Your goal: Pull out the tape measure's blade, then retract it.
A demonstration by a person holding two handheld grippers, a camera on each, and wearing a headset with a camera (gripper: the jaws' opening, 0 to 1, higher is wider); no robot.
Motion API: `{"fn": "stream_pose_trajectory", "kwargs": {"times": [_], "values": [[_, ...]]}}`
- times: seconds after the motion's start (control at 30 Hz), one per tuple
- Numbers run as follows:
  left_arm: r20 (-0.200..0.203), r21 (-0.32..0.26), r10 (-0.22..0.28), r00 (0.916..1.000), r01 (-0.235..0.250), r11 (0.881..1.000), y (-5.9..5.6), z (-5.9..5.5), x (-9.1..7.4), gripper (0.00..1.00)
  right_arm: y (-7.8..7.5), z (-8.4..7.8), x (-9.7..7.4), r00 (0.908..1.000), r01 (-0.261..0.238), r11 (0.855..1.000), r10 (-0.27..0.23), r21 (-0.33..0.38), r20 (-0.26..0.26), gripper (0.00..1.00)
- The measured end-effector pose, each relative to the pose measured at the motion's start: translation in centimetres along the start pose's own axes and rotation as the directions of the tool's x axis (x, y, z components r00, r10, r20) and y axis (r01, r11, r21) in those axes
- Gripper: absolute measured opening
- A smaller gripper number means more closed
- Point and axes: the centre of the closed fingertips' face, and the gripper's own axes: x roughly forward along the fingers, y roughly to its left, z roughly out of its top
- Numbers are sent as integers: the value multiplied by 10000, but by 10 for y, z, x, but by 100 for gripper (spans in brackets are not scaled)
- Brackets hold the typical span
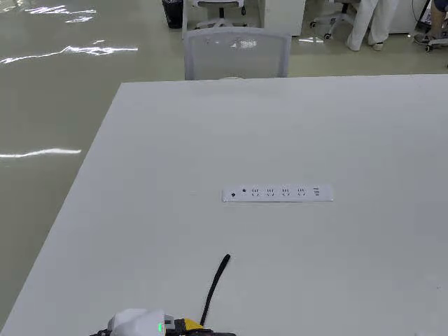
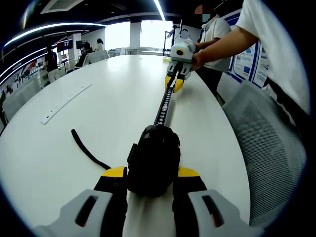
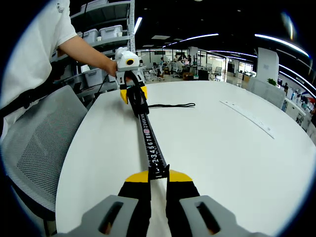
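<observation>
The black tape measure case [image 2: 153, 158] sits on the white table [image 2: 113, 98], and my left gripper [image 2: 152, 172] is shut on it between its yellow-tipped jaws. The marked blade [image 2: 164, 106] runs straight out along the table to my right gripper [image 2: 174, 84]. From the other end, my right gripper [image 3: 159, 176] is shut on the blade's tip, and the blade [image 3: 148, 138] stretches back to the case [image 3: 137, 101] in my left gripper [image 3: 133, 96]. The case's black wrist strap [image 1: 215, 287] lies loose on the table beside a gripper [image 1: 140, 323] at the bottom edge.
A white power strip [image 1: 277, 193] lies mid-table, well off the blade's line. A grey mesh chair [image 1: 236, 52] stands at the far edge, another chair [image 3: 34, 143] beside the person holding the grippers. A person [image 1: 367, 21] stands in the background.
</observation>
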Motion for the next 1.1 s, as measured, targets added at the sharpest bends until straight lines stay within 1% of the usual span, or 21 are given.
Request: {"fn": "stream_pose_trajectory", "kwargs": {"times": [0.23,0.37,0.43,0.57,1.1], "values": [[-32,-2,2,10000,-2,10000,0,0,0,31,-2,0,-7,10000,55,10000,-54,28,-30,7],[-31,-27,-4,10000,4,10000,0,-1,0,31,-4,-3,-11,10000,84,9999,-84,69,-26,7],[-39,-25,-6,10000,5,10000,0,-1,0,31,-4,-2,-14,9999,123,9999,-122,51,-36,7],[-58,-23,2,10000,-2,10000,0,0,0,31,-6,-4,-20,9998,170,9998,-170,78,-46,7],[-120,-36,-3,9999,3,10000,0,-1,0,31,-8,-9,-31,9996,263,9995,-261,171,-93,7]]}}
